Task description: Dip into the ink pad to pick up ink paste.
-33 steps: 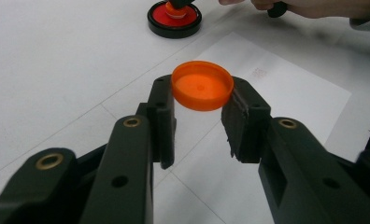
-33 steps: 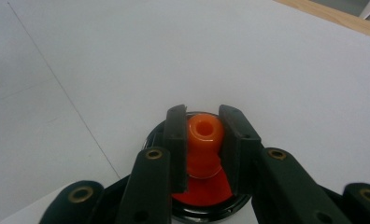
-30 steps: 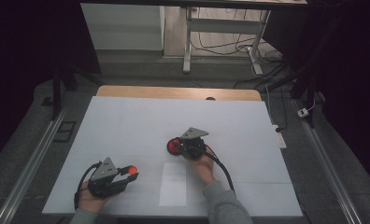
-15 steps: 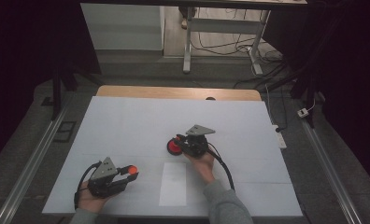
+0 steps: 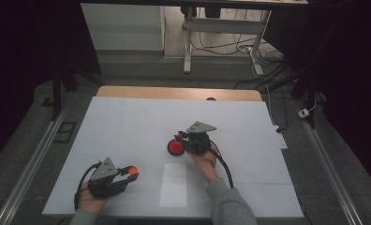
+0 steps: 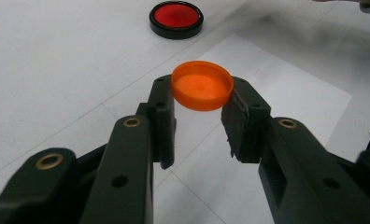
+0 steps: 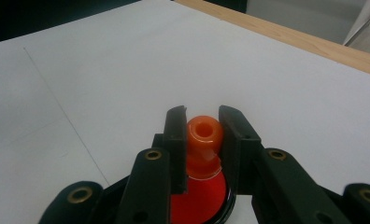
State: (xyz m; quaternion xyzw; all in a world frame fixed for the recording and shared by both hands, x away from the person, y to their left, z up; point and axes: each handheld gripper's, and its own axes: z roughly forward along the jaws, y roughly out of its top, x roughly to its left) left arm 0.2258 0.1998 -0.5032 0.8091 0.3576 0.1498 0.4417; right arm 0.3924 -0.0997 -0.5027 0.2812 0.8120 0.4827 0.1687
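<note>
left gripper view: orange cap [image 6: 202,85] clamped between tool [image 6: 198,105] tips (level).

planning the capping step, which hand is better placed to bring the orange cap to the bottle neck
Left. The left tongs already grip the orange cap by its rim, held above the table. The right tongs are shut on the orange bottle neck, steadying it over the red dish, so they look occupied.

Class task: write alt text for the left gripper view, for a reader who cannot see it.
Two black jaws of the left gripper clamp an orange cap by its rim, above a white table. Farther off lies a red disc with a black rim.
</note>
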